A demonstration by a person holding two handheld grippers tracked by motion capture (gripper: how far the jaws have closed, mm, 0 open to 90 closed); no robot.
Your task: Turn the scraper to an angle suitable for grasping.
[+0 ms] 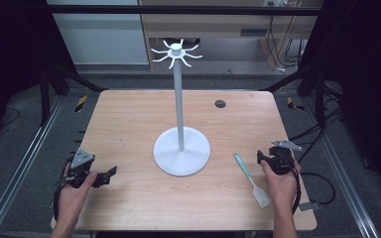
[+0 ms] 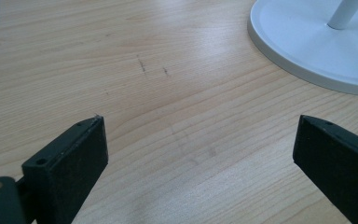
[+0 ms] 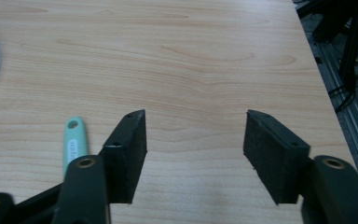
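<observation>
A white stand [image 1: 181, 148] with a round base, a tall pole and curved hooks on top rises from the middle of the wooden table [image 1: 129, 119]. A spatula [image 1: 252, 180] with a teal handle and white blade lies flat to the right of the base. My right gripper [image 1: 261, 157] rests at the table's right side, just right of the spatula handle [image 3: 73, 140], open with bare wood between its jaws. My left gripper [image 1: 112, 173] sits near the front left, open and empty, with the stand's base [image 2: 307, 51] ahead on its right.
A small dark round grommet [image 1: 220, 103] sits in the table's far right part. The table's right edge [image 3: 324, 88] runs close beside my right gripper, with black frame legs and cables on the floor beyond it.
</observation>
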